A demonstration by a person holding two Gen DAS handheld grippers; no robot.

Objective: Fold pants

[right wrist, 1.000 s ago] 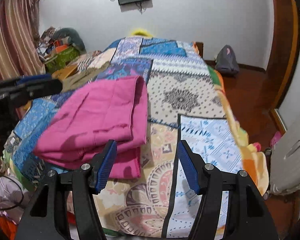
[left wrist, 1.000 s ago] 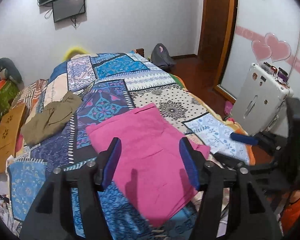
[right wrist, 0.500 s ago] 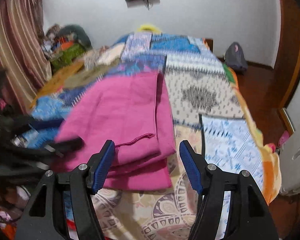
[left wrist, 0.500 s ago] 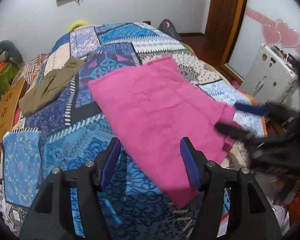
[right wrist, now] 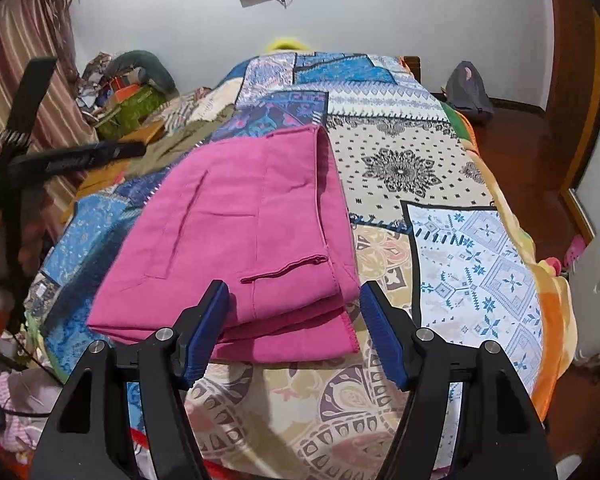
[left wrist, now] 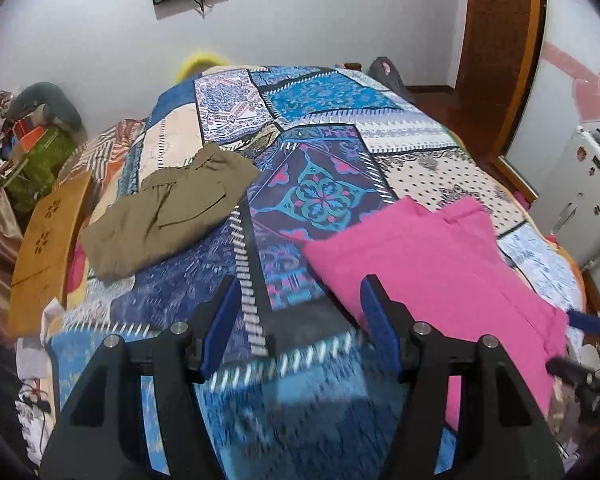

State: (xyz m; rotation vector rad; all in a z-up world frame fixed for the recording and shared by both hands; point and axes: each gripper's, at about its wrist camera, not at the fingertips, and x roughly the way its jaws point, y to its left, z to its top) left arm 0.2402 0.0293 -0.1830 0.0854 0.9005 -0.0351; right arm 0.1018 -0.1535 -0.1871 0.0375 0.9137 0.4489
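Pink pants [right wrist: 240, 236] lie folded in layers on the patchwork bedspread [right wrist: 476, 264], near the bed's front edge. They also show at the right of the left wrist view [left wrist: 432, 268]. My right gripper [right wrist: 294, 334] is open and empty, hovering just over the pants' near edge. My left gripper [left wrist: 296, 326] is open and empty above the bedspread [left wrist: 320, 200], to the left of the pink pants. Folded olive pants [left wrist: 168, 216] lie further back on the left of the bed.
A white suitcase [left wrist: 580, 196] stands to the right of the bed beside a wooden door [left wrist: 500, 40]. A wooden board [left wrist: 44, 248] leans at the bed's left side. Clutter [right wrist: 128, 92] is piled at the far left. A bag [right wrist: 468, 92] sits on the floor.
My left gripper has swung left, so the pink pants moved to the right of its view and the olive pants came nearer. My right gripper has stayed at the pants' near edge.
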